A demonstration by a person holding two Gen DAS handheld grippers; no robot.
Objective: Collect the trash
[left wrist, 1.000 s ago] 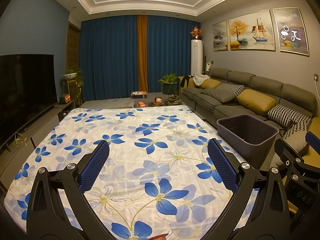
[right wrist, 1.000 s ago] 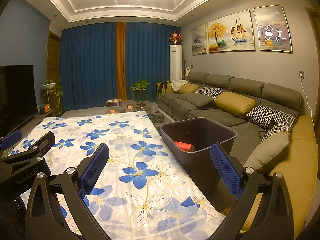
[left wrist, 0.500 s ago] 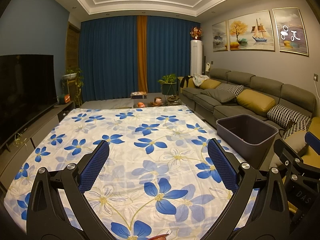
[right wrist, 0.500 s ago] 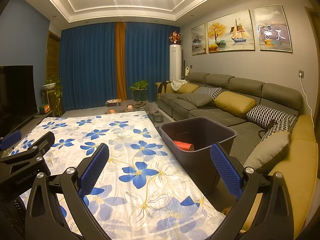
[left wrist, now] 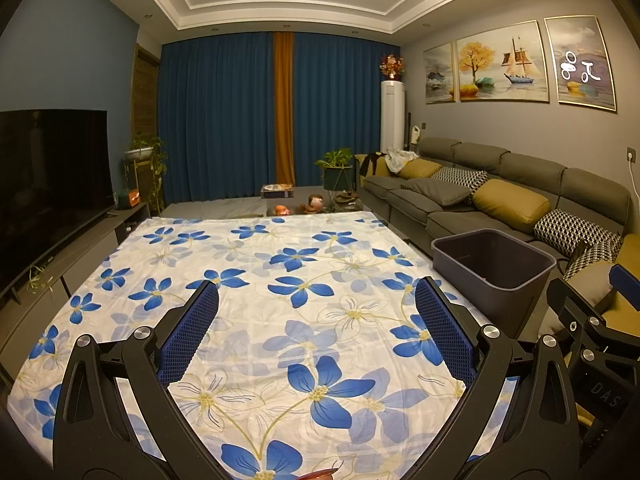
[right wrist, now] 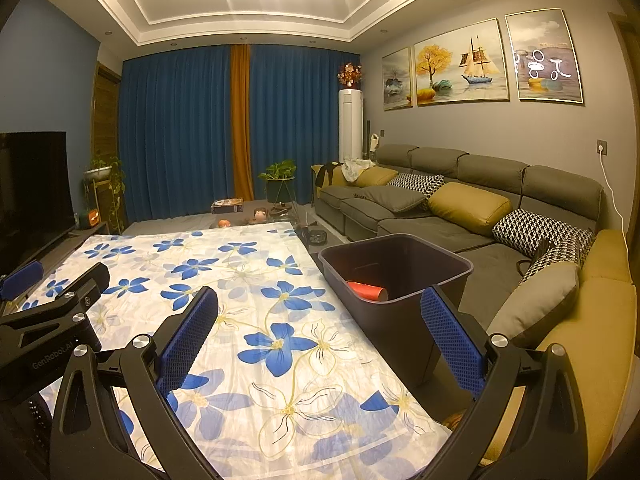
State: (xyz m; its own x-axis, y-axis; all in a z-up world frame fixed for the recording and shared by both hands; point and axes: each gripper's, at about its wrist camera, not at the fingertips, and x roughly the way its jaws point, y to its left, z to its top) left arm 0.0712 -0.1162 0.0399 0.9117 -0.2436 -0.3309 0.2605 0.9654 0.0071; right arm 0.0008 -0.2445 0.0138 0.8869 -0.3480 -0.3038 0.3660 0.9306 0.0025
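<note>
I am holding the left tongs [left wrist: 316, 320] wide and empty over the flowered cloth [left wrist: 256, 280] on the bench. The right tongs [right wrist: 320, 324] are gaping too — gripping nothing. Beside the bench's right edge, the dark bin [right wrist: 440, 264] is holding 1 red can [right wrist: 366, 291].

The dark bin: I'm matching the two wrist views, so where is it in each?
Left wrist: dark bin at right of middle, beside the floral cloth.
Right wrist: dark bin near centre, a red item inside.
Shared landmark: the orange curtain strip.
</note>
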